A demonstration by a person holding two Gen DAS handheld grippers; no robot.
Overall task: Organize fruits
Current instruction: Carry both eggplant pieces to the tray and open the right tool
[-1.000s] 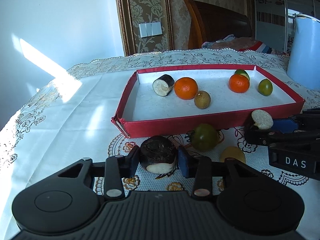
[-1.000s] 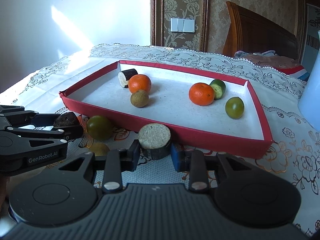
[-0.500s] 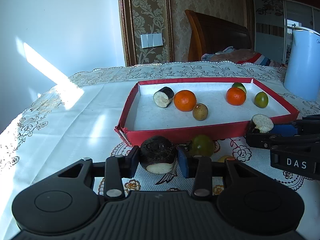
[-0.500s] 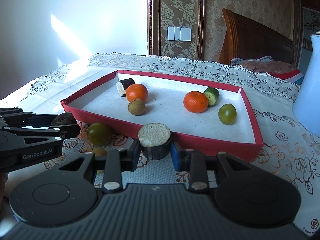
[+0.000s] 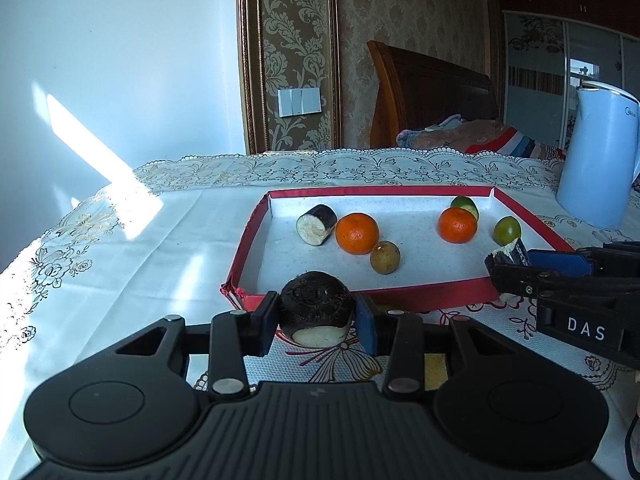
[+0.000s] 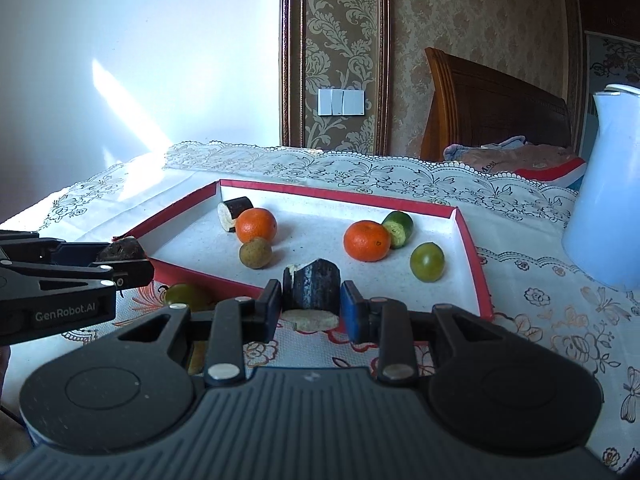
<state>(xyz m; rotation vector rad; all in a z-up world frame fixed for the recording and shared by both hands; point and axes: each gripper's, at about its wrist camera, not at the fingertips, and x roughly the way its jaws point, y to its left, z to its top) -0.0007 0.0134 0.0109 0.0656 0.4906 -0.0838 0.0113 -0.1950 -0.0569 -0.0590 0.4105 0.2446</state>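
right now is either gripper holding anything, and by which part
Both are. The left gripper pinches a dark eggplant end piece by its rounded sides; the right gripper pinches a cut eggplant chunk by its dark skin.

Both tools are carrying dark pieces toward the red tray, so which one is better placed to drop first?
Right. The right tool holds its dark chunk at the red tray's near rim; the left tool sits nearer the tray's corner.

table (image 6: 132, 184) | lace cloth (image 6: 400, 176) | red tray (image 6: 476, 272) | green fruit (image 6: 186, 294) | kettle (image 6: 608, 208)
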